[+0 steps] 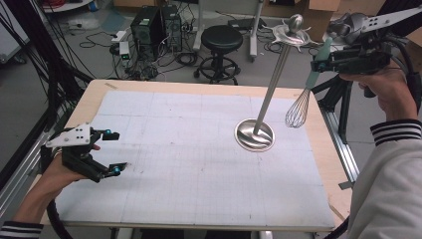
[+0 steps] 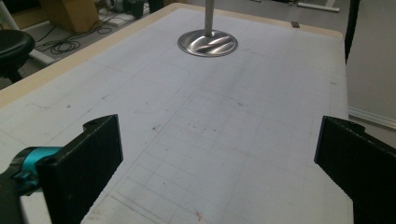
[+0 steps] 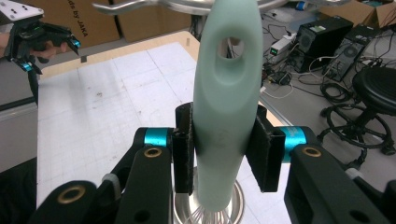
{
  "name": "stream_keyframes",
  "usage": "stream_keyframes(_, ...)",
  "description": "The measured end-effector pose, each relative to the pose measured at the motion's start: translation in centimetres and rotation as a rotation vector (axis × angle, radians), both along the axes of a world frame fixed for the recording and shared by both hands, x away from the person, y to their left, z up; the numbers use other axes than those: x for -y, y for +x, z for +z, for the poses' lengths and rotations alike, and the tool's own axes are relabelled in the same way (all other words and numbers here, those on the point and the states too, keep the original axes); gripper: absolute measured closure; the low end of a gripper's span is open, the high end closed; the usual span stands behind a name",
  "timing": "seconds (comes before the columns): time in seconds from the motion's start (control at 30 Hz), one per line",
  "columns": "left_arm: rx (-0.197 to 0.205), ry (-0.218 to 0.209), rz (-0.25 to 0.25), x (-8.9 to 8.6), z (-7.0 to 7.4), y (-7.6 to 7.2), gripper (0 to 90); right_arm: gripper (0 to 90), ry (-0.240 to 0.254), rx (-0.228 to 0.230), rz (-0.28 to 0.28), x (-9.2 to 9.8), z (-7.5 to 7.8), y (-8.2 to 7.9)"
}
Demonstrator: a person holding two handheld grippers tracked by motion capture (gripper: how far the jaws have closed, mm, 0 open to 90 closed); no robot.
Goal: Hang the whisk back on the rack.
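A whisk [image 1: 297,112] with a pale green handle [image 3: 226,93] hangs wire end down, held high at the table's right edge. My right gripper [image 1: 318,63] is shut on that handle, its pads [image 3: 264,149] pressing both sides. The handle's hole sits close to the hooked top [image 1: 293,31] of a tall steel stand [image 1: 276,82], whose round base [image 2: 208,43] rests on the white gridded mat [image 1: 189,164]. At the table's left my left gripper [image 1: 115,152] stands open near the mat with nothing between its fingers [image 2: 84,163]; it is also seen far off [image 3: 42,39] in the right gripper view.
The wooden table edge [image 1: 199,85] runs behind the mat. Beyond it stand a black stool [image 1: 221,40], computer towers [image 1: 154,25] and loose cables on the floor. A black tripod leg [image 1: 344,107] and a metal rail [image 1: 343,149] lie along the table's right side.
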State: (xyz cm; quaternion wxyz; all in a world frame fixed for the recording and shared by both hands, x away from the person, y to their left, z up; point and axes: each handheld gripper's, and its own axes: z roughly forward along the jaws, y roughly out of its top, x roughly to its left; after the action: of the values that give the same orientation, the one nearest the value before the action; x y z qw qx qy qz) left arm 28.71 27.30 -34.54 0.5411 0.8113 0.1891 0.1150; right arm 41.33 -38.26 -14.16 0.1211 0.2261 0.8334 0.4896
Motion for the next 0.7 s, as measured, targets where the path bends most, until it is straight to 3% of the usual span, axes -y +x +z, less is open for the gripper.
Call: stream_keyframes(0.7, -0.013, -0.011, 0.01, 0.1, -0.2, 0.5, 1.7, 66.0, -0.008, -0.008, 0.019, -1.1, -0.5, 0.9)
